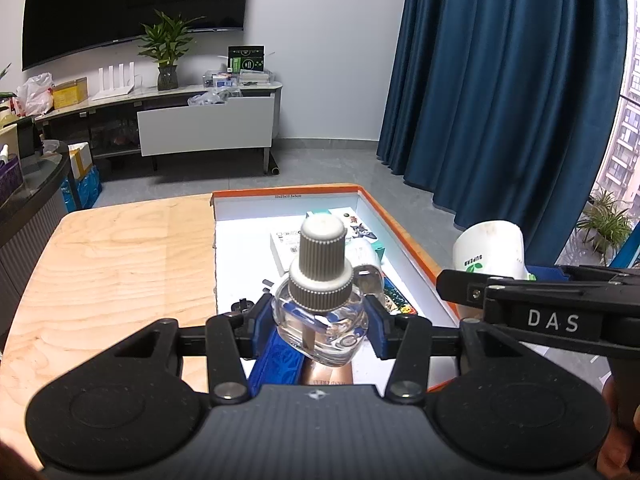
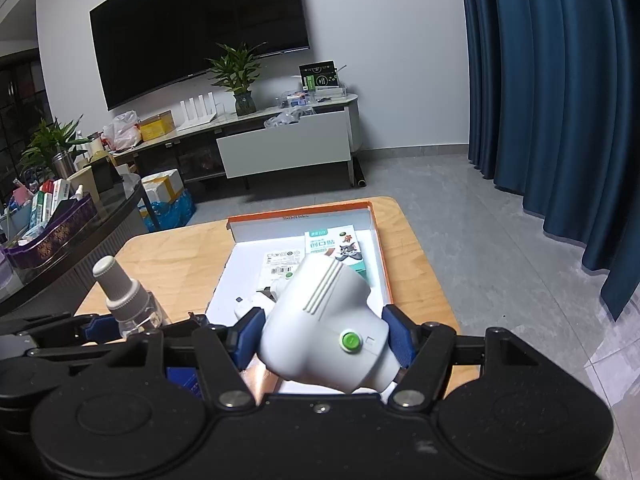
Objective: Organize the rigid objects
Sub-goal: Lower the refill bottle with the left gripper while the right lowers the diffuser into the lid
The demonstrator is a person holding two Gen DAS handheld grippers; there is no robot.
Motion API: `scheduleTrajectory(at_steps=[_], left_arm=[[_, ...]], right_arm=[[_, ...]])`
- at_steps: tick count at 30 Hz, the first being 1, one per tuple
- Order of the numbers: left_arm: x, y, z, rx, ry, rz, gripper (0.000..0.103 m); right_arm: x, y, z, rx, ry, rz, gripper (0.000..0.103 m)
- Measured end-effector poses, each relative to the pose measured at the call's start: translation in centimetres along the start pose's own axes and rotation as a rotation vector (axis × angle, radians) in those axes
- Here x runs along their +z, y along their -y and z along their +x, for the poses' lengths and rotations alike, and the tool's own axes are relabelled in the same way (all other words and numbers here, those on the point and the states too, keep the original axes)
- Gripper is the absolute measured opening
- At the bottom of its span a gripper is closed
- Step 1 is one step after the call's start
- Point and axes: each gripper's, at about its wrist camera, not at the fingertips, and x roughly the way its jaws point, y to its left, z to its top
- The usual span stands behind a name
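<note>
A: What have you got in each claw?

B: My left claw (image 1: 320,320) is closed partway on a bottle (image 1: 320,304), a clear one with a ribbed grey cap. The blue pads press its glass body from both sides, and it stands upright between them with the cap poking up past the fingers. My right claw (image 2: 322,338) stands wider, clamped on a white plug-in unit (image 2: 324,320) with a green button; that one lies tilted, its vented end pointing away from me.

A: Why hold them like that?

B: I'd say the bottle is gripped low on the body because the cap is round and would slip, and upright keeps the liquid settled. The unit is bulkier, so the jaws have to stand wide to take its broad middle.

A: Where are they relative to the box?

B: Both hang over the near end of the orange box (image 1: 404,232), which sits on the tabletop (image 1: 120,248). The bottle is over the box's left part, the unit to its right; the two claws are side by side, near each other but apart.

A: What's in the box?

B: A plaster carton (image 2: 338,250) at the far end, a white packet (image 2: 280,264) nearer, and smaller items I can't make out. I judge both pieces are meant to go in the free white floor near me.
</note>
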Motion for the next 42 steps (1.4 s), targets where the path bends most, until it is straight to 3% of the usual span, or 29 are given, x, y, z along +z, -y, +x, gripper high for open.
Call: scheduleTrajectory(at_steps=[42], left_arm=[[0.1,-0.5,0.6,-0.003,0.01,-0.029,0.048]], right_arm=[[-0.9,0.4,1.7,0.017,-0.038,0.007,0.078]])
